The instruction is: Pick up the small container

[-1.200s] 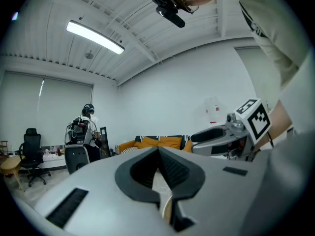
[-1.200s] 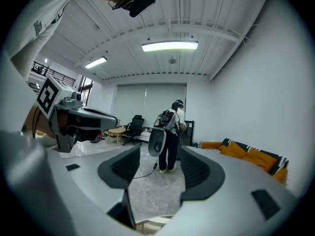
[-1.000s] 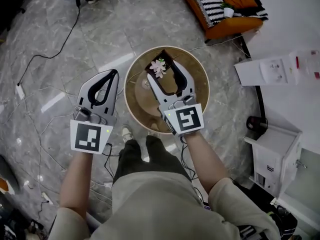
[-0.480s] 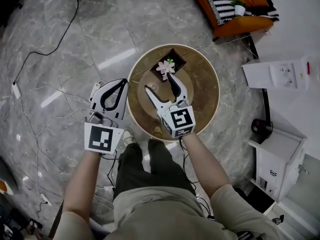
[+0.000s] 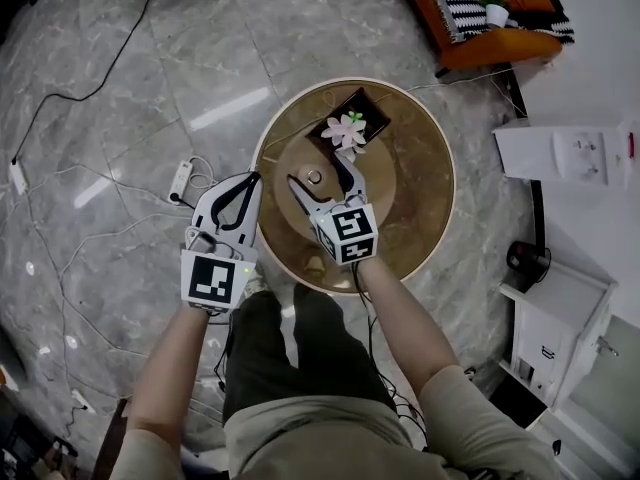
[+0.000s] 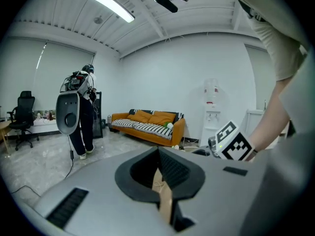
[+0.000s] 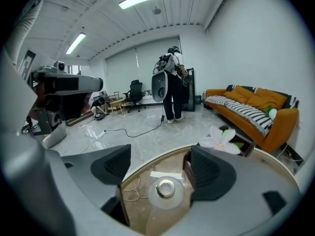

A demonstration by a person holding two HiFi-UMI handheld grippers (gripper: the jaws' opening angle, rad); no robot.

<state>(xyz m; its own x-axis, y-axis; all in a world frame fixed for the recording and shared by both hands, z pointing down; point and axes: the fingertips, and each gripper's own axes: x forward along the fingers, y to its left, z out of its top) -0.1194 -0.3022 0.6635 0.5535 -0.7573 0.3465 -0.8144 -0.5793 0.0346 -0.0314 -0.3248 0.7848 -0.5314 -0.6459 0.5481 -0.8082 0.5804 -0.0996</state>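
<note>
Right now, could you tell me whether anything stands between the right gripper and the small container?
Nothing visible does. The right gripper has just been opening its jaws; they stand apart with the small container showing between them on the round table, untouched. The flower stands beyond it.

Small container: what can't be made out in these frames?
- Small container: contents unreadable; tiny in head view, hazy in right gripper view.
- Dark box: right gripper view, mostly behind right gripper's jaw.
- Left gripper: own body blocks what's ahead, left gripper view.
</note>
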